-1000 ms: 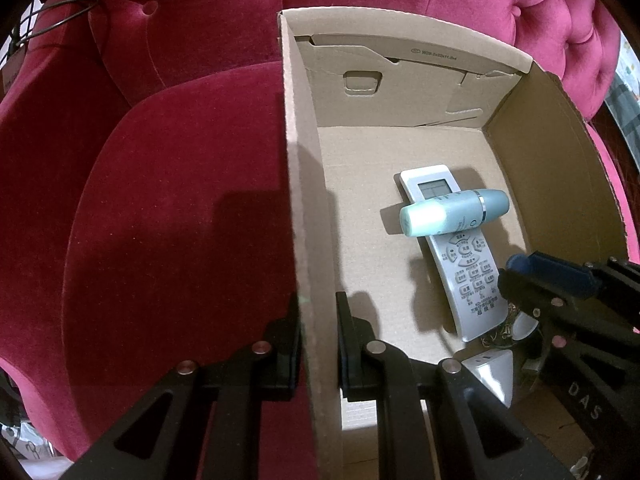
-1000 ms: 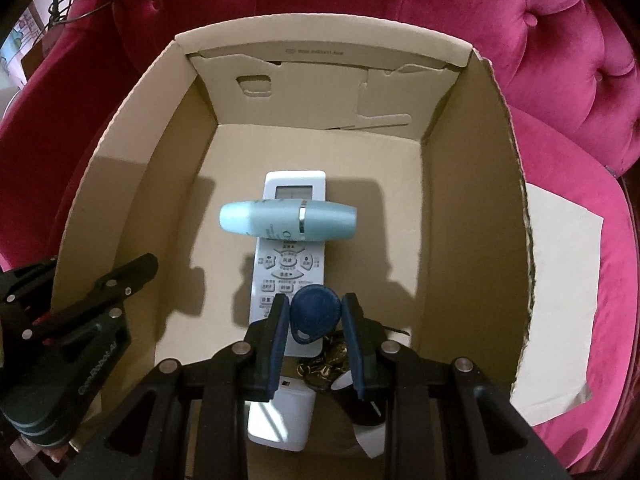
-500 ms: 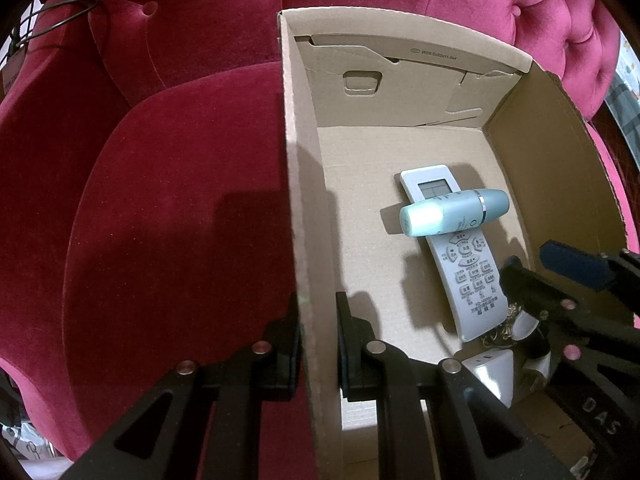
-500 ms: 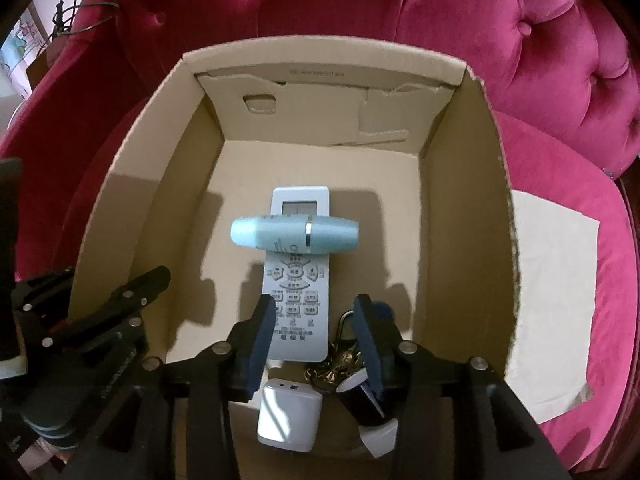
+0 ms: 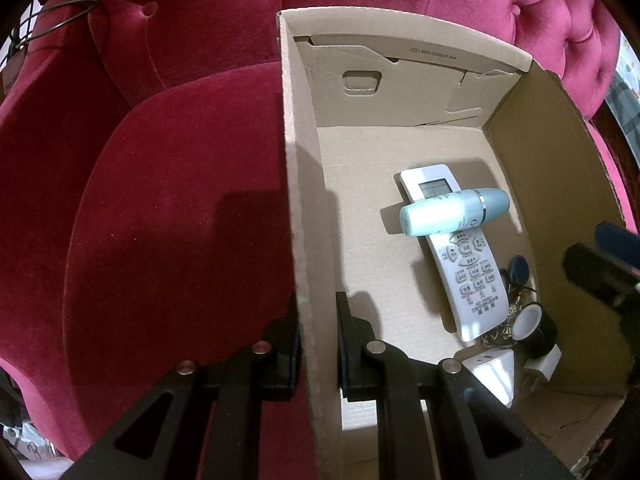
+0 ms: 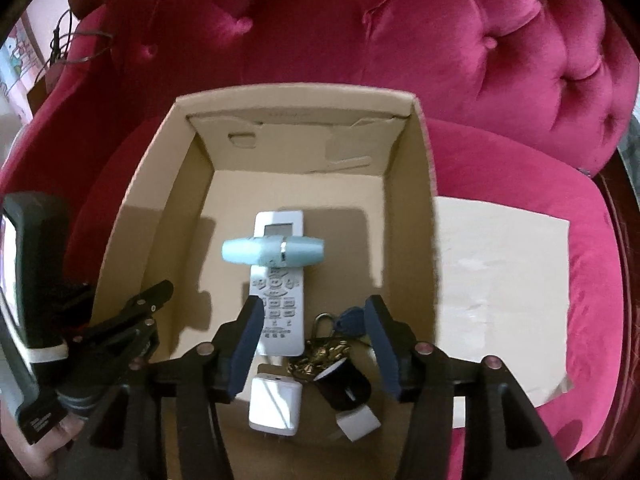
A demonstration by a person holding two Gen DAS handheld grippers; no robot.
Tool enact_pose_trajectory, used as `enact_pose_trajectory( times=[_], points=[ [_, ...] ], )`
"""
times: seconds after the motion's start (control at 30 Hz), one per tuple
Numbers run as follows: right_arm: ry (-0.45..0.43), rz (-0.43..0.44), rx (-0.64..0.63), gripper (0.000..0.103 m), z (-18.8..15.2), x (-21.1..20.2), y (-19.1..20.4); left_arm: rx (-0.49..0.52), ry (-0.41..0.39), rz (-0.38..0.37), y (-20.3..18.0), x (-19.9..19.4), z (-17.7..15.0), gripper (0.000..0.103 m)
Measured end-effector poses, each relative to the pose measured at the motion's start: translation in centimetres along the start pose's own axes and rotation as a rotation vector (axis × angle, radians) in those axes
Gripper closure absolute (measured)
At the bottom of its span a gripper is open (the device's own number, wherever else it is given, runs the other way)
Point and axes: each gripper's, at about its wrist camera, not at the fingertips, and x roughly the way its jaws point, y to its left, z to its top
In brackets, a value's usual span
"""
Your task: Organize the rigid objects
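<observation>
Left gripper (image 5: 317, 344): fingers pinching the left wall of the open brown cardboard box (image 5: 294, 200).
Right gripper (image 6: 314, 346): fingers spread wide, holding nothing, above the box's near end.
Near end of box: white square charger (image 6: 275, 406), black-and-white plug adapter (image 6: 349, 394), brass chain with blue key fob (image 6: 352, 318).
Box middle: long white remote control (image 6: 278, 280), pale teal capsule-shaped bottle (image 6: 272, 251) lying across it.
Beyond: crimson tufted velvet sofa (image 6: 400, 40); beige paper sheet (image 6: 500, 300) right of the box.
</observation>
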Motion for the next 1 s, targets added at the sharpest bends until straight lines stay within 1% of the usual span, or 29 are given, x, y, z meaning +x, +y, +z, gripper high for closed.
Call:
enact_pose_trajectory(
  times=[0.1, 0.27, 0.3, 0.43, 0.5, 0.63, 0.77, 0.9, 1.0],
  points=[
    [-0.016, -0.013, 0.023, 0.041, 0.2, -1.1, -0.8, -0.002, 0.0, -0.002, 0.0, 0.0, 0.0, 0.088],
    [-0.017, -0.047, 0.056, 0.034, 0.3, -2.1, -2.1, 0.002, 0.0, 0.004, -0.1, 0.0, 0.0, 0.088],
    [-0.022, -0.047, 0.064, 0.031, 0.2, -2.3, -2.4, 0.003, 0.001, 0.005, -0.1, -0.1, 0.0, 0.088],
    [-0.034, -0.071, 0.083, 0.027, -0.3, -3.0, -3.3, 0.005, 0.002, 0.009, -0.2, -0.1, 0.0, 0.088],
    [-0.035, -0.083, 0.097, 0.021, -0.5, -3.4, -3.9, 0.007, 0.002, 0.011, -0.4, -0.2, 0.1, 0.088],
    [-0.044, -0.103, 0.119, 0.014, -1.0, -4.5, -5.0, 0.007, 0.001, 0.012, -0.5, -0.3, 0.1, 0.088],
    [-0.058, -0.125, 0.136, 0.0, -1.7, -5.5, -6.3, 0.01, 0.0, 0.015, -0.6, -0.4, 0.1, 0.088],
    [-0.066, -0.152, 0.157, 0.0, -2.4, -6.4, -7.4, 0.013, -0.002, 0.022, -0.7, -0.4, 0.0, 0.088],
    [-0.064, -0.152, 0.167, 0.0, -2.8, -6.5, -8.1, 0.015, -0.002, 0.027, -0.9, -0.5, 0.0, 0.088]
  ],
)
